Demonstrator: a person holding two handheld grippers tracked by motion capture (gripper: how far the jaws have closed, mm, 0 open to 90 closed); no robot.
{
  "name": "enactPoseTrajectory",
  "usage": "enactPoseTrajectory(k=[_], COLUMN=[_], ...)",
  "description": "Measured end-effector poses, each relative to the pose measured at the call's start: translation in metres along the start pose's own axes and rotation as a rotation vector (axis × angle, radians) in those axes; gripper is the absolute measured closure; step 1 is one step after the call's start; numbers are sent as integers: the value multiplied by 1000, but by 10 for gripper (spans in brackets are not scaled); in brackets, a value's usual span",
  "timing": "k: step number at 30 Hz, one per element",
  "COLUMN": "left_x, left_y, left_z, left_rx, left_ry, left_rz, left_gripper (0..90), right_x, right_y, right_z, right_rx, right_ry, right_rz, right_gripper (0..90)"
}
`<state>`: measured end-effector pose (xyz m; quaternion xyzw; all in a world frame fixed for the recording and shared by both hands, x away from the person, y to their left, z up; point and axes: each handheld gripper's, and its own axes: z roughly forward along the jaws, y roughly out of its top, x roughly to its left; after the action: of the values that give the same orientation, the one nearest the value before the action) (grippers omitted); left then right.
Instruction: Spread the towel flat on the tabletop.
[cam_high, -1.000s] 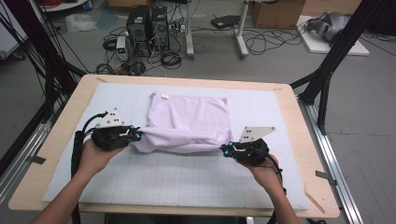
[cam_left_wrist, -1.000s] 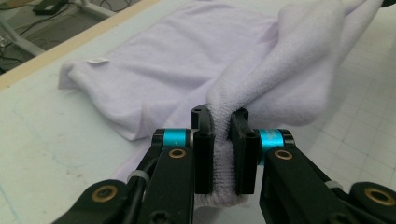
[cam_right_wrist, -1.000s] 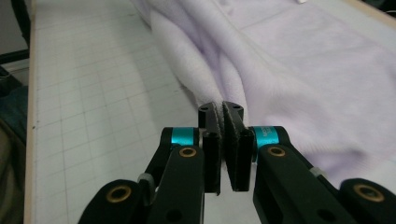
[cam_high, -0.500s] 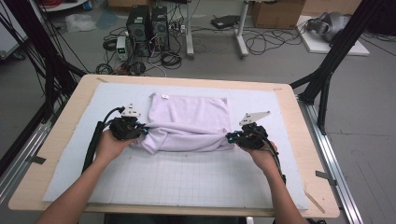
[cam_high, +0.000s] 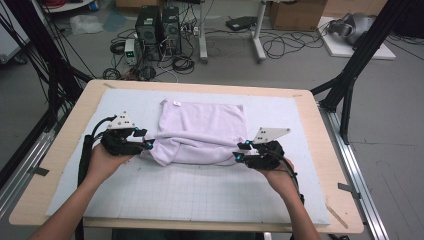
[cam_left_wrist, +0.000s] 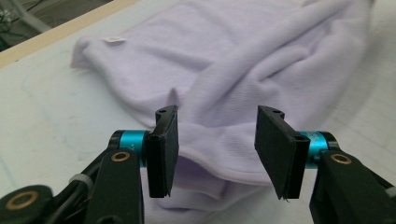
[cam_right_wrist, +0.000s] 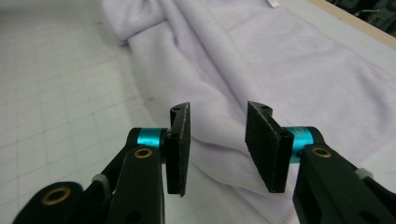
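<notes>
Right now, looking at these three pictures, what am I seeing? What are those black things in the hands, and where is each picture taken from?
A person at a table holds a hand-worked tool in each hand: the left tongs and the right tongs. One picture looks down from above. The other two come from small cameras riding on each tool, looking along its black pads: left tongs, right tongs. On a pale gridded mat lies a folded lilac cloth. Both tongs have just been opening. The cloth's edge lies in the gap between each pair of pads, but the pads do not press on it, so nothing is held.
</notes>
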<state>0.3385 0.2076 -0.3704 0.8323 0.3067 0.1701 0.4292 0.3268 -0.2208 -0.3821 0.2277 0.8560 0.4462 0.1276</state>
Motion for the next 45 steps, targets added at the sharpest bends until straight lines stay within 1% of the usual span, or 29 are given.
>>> enactPoseTrajectory(k=[1, 2, 4, 6, 7, 8, 11, 13, 14, 15, 16, 17, 18, 20, 22, 23, 25, 26, 29, 31, 32, 33, 35, 38, 39, 41, 43, 44, 45], left_x=[-6, -12, -20, -27, -29, -31, -33, -33, -33, -33, -33, -32, -31, -29, -26, -23, -18, -15, -5, 1, 2, 3, 2, -2, -4, -6, -8, -9, -8], left_y=[-2, -5, -10, -16, -18, -20, -25, -26, -27, -28, -28, -28, -28, -27, -25, -23, -17, -13, -2, 3, 5, 8, 13, 19, 21, 25, 28, 29, 28], left_z=[2, 6, 14, 27, 34, 40, 56, 62, 65, 67, 68, 67, 66, 61, 54, 48, 37, 31, 11, 0, -3, -7, -11, -17, -20, -23, -21, -19, -15], left_rx=[4, 7, 21, 48, 68, 87, 123, 133, 137, 138, 136, 131, 127, 117, 95, 80, 62, 47, -1, -25, -32, -41, -50, -67, -83, -95, -89, -78, -55], left_ry=[-26, -46, -73, -94, -101, -104, -89, -71, -63, -51, -50, -56, -61, -65, -68, -68, -57, -46, -24, -17, -21, -21, -16, -25, -35, -51, -60, -53, -15], left_rz=[11, 17, 28, 36, 32, 42, 42, 50, 60, 76, 82, 85, 84, 78, 61, 50, 50, 51, 31, 28, 25, 29, 41, 48, 46, 53, 59, 66, 81], left_gripper=[502, 513, 527, 530, 528, 519, 483, 489, 512, 561, 641, 702, 766, 806, 816, 818, 821, 822, 825, 827, 829, 831, 834, 834, 834, 834, 834, 834, 840], right_x=[2, 5, 8, 10, 10, 11, 13, 13, 13, 14, 14, 14, 13, 10, 8, 7, 8, 10, 10, 7, 6, 6, 5, 6, 7, 8, 6, 5, 4], right_y=[-1, -4, -9, -14, -14, -14, -14, -14, -14, -14, -14, -14, -14, -13, -13, -13, -10, -7, -1, 3, 5, 7, 14, 26, 29, 37, 43, 45, 46], right_z=[4, 11, 23, 37, 46, 52, 65, 75, 80, 84, 86, 85, 85, 80, 75, 72, 64, 58, 44, 31, 24, 19, 10, -4, -8, -21, -30, -32, -32], right_rx=[2, 10, 28, 49, 76, 90, 106, 119, 133, 143, 138, 137, 136, 127, 106, 98, 74, 67, 51, 32, 10, 5, -8, -14, -20, -29, -28, -22, -14], right_ry=[5, 14, 26, 29, 35, 30, 14, 7, 0, -17, -33, -35, -33, -7, 26, 31, 46, 50, 57, 51, 65, 68, 75, 84, 83, 74, 57, 48, 40], right_rz=[-2, 7, 10, 14, 16, 7, -8, -2, -5, -21, -31, -36, -36, -27, -7, -4, -6, -16, -23, -23, -13, -8, -22, -46, -52, -69, -84, -84, -78], right_gripper=[582, 567, 545, 513, 499, 490, 482, 505, 538, 582, 643, 695, 747, 789, 801, 803, 805, 807, 809, 809, 809, 809, 809, 808, 809, 809, 809, 808, 808])
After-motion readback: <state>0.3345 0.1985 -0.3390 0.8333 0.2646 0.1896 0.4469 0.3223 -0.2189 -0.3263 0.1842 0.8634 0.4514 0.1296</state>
